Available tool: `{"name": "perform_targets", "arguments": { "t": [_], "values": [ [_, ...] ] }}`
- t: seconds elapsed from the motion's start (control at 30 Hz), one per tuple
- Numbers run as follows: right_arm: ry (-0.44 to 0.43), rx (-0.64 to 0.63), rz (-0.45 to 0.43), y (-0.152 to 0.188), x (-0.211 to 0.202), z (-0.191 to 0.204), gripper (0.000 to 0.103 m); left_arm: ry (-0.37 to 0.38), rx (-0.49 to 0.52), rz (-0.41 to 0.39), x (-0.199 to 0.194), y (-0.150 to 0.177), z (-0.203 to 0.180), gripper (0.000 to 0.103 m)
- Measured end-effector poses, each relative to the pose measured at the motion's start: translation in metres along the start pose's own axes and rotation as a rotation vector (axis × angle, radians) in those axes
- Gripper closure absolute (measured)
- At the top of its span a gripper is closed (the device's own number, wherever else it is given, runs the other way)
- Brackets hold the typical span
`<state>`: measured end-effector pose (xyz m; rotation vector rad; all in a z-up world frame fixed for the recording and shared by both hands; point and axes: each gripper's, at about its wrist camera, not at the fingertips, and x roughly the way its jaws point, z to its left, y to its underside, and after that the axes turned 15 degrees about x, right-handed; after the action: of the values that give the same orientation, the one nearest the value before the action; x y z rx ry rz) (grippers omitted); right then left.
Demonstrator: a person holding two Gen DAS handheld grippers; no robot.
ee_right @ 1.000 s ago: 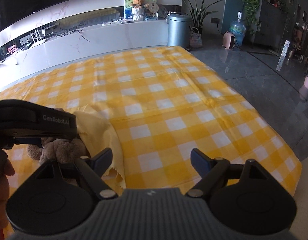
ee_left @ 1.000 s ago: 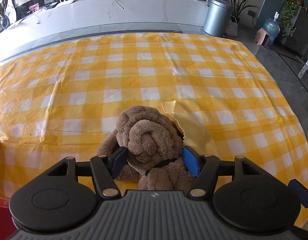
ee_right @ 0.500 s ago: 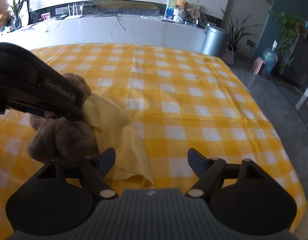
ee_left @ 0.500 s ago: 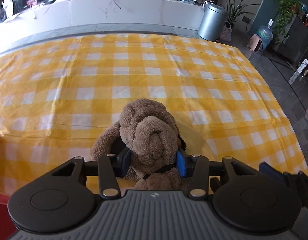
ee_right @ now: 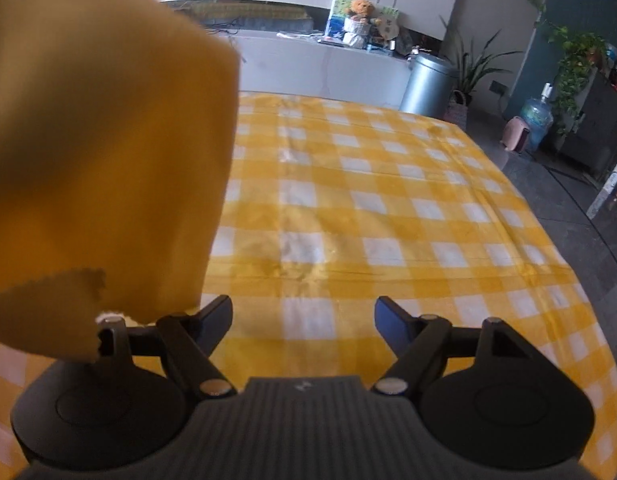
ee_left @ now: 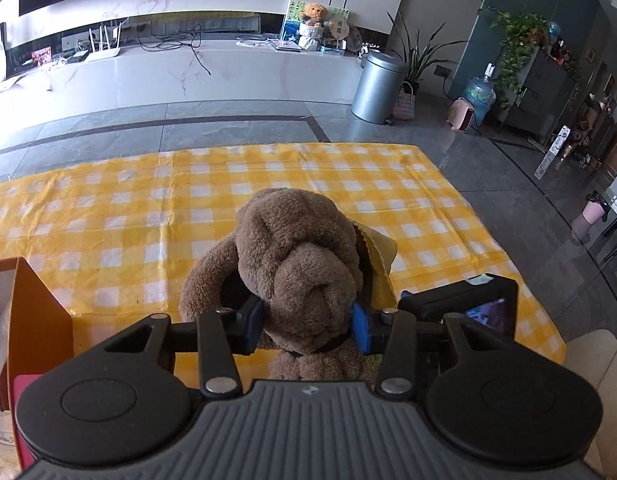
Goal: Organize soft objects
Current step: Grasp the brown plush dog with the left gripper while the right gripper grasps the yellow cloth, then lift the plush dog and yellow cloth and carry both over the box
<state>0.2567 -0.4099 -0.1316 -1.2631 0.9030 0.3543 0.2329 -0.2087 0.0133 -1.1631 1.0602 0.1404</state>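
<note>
My left gripper (ee_left: 306, 322) is shut on a brown plush dog (ee_left: 296, 256) and holds it up above the yellow checked tablecloth (ee_left: 108, 208). A yellow cloth (ee_left: 378, 250) hangs behind the dog's right side. In the right wrist view the same yellow cloth (ee_right: 96, 152) hangs close in front, covering the upper left and draping over my left finger's base. My right gripper (ee_right: 303, 320) is open and empty above the tablecloth (ee_right: 388, 208). The right gripper's body (ee_left: 460, 308) shows at the right of the left wrist view.
An orange box (ee_left: 32, 312) with packets inside stands at the left edge of the table. Beyond the table lie grey floor tiles, a metal bin (ee_left: 378, 82), plants and a white counter (ee_left: 168, 72). The table's right edge drops off to the floor (ee_left: 528, 184).
My left gripper has lifted the plush dog off the table, and the yellow cloth has risen with it. The cloth now hangs right in front of my right camera.
</note>
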Motion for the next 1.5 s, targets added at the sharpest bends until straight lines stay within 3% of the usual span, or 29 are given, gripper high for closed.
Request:
{"name": "perform_targets", "arguments": {
  "t": [0.1, 0.17, 0.27, 0.37, 0.4, 0.6, 0.8, 0.87, 0.93, 0.97, 1.0, 1.07, 1.17, 1.23, 1.33, 1.37, 1.4, 1.5],
  "values": [
    [0.001, -0.018, -0.009, 0.001, 0.006, 0.003, 0.026, 0.005, 0.014, -0.015, -0.004, 0.0, 0.0, 0.053],
    [-0.03, 0.007, 0.009, -0.001, 0.009, -0.001, 0.032, 0.008, 0.003, -0.021, -0.005, -0.002, 0.002, 0.053],
    [-0.097, 0.071, 0.033, -0.004, 0.009, -0.01, 0.057, 0.012, -0.007, -0.026, -0.003, -0.005, 0.003, 0.053],
    [-0.086, 0.017, 0.016, -0.002, 0.008, -0.006, 0.101, 0.024, -0.018, -0.028, -0.005, -0.003, 0.008, 0.053],
    [-0.088, -0.002, 0.013, -0.001, 0.007, -0.004, 0.103, 0.037, -0.024, -0.028, -0.005, -0.003, 0.009, 0.053],
    [-0.112, -0.037, 0.001, 0.003, 0.002, -0.013, 0.103, 0.061, -0.052, -0.039, -0.009, -0.001, 0.015, 0.053],
    [-0.129, 0.036, -0.07, 0.001, -0.022, -0.039, 0.103, 0.051, -0.055, -0.056, -0.011, 0.001, 0.021, 0.053],
    [-0.214, 0.095, -0.065, -0.002, -0.033, -0.048, 0.099, 0.048, -0.056, -0.039, -0.005, 0.002, 0.022, 0.053],
    [-0.395, 0.105, -0.069, -0.003, -0.051, -0.054, 0.069, 0.063, -0.061, -0.026, -0.002, 0.004, 0.024, 0.053],
    [-0.474, 0.082, -0.082, -0.001, -0.06, -0.055, 0.026, 0.069, -0.059, -0.023, -0.001, 0.004, 0.025, 0.053],
    [-0.525, 0.05, -0.11, 0.003, -0.069, -0.054, 0.002, 0.072, -0.053, -0.023, -0.001, 0.005, 0.026, 0.053],
    [-0.573, -0.062, -0.201, 0.015, -0.087, -0.045, 0.003, 0.068, -0.035, -0.016, 0.001, 0.006, 0.026, 0.053],
    [-0.484, -0.213, -0.293, 0.025, -0.093, -0.021, 0.003, 0.088, -0.03, 0.009, 0.005, 0.008, 0.029, 0.053],
    [-0.434, -0.262, -0.313, 0.026, -0.088, -0.008, 0.003, 0.103, -0.032, 0.02, 0.006, 0.01, 0.029, 0.053],
    [-0.449, -0.302, -0.323, 0.027, -0.081, -0.002, 0.006, 0.075, -0.001, 0.03, 0.007, 0.014, 0.029, 0.053],
    [-0.443, -0.329, -0.337, 0.028, -0.079, 0.0, 0.015, 0.08, 0.002, 0.036, 0.007, 0.015, 0.029, 0.053],
    [-0.439, -0.347, -0.342, 0.028, -0.078, 0.001, 0.032, 0.098, 0.007, 0.051, 0.009, 0.016, 0.03, 0.053],
    [-0.489, -0.374, -0.31, 0.029, -0.075, -0.002, 0.057, 0.123, 0.052, 0.064, 0.01, 0.018, 0.029, 0.053]
  ]
}}
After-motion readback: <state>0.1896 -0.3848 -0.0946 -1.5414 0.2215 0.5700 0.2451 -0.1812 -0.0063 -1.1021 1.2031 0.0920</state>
